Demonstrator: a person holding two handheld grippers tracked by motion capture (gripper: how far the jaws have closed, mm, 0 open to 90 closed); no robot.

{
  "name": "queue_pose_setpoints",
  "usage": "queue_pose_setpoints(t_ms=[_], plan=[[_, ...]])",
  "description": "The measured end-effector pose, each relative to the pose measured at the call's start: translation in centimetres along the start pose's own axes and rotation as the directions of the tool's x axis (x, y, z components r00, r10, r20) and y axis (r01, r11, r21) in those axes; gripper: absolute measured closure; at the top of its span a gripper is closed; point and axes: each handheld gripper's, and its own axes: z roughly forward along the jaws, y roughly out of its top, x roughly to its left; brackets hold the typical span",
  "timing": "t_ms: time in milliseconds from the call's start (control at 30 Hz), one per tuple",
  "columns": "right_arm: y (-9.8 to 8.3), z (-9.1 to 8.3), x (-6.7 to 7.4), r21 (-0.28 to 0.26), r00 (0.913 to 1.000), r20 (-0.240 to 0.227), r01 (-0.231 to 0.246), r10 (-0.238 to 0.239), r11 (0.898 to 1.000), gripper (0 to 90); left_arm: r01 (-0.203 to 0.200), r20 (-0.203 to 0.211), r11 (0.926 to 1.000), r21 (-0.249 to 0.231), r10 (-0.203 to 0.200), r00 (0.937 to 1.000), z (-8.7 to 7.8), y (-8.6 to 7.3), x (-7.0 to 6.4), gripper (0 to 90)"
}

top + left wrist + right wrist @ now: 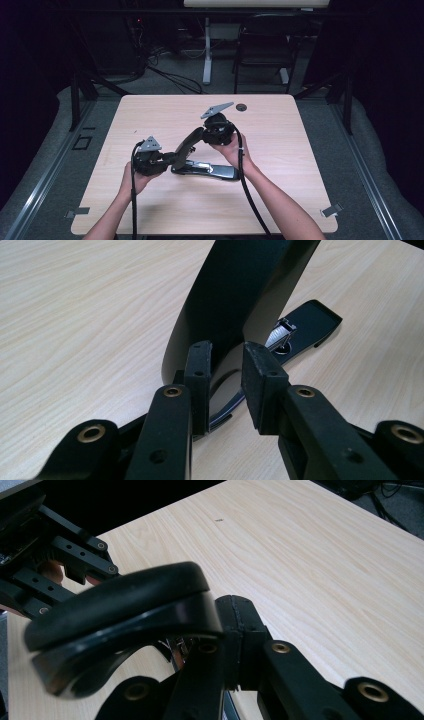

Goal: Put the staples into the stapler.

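Two hand-held grippers work a black stapler (205, 169) lying at lower centre of the worktop (280, 130). Left hand-held gripper (226, 385), jaws apart, should steady the hinge end; right hand-held gripper (220, 630), clamped on the raised glossy arm (120, 615), should lift gently, without twisting.

My right tool (227, 630): its pads sit behind the stapler's raised arm (120, 625), so contact is not visible. In the left gripper view the arm's top is cut off by the picture's upper edge. Stapler base (210, 171) partly hidden behind my left tool (167, 160).
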Motion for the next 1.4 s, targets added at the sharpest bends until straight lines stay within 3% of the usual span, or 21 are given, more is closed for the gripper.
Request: queue_pose_setpoints(t_ms=[533,967,1400], plan=[[-1.4,-0.4,-0.5,0.034,0.9969,-0.01,-0.077,0.078,0.996,90.0,0.003,0.001,1.0,0.009,-0.003,1.0,0.4,0.2,-0.5,74.6],[-3.1,-1.2,-1.6,0.035,0.9834,-0.042,-0.175,0.176,0.984,90.0,-0.002,0.007,0.9999,0.014,0.002,1.0,0.8,0.5,-0.8,74.9],[-3.8,-1.5,-1.8,0.046,0.9786,-0.046,-0.199,0.201,0.979,90.0,-0.006,0.009,0.9997,0.023,0.006,0.9999,0.9,0.5,-0.9,75.3]])
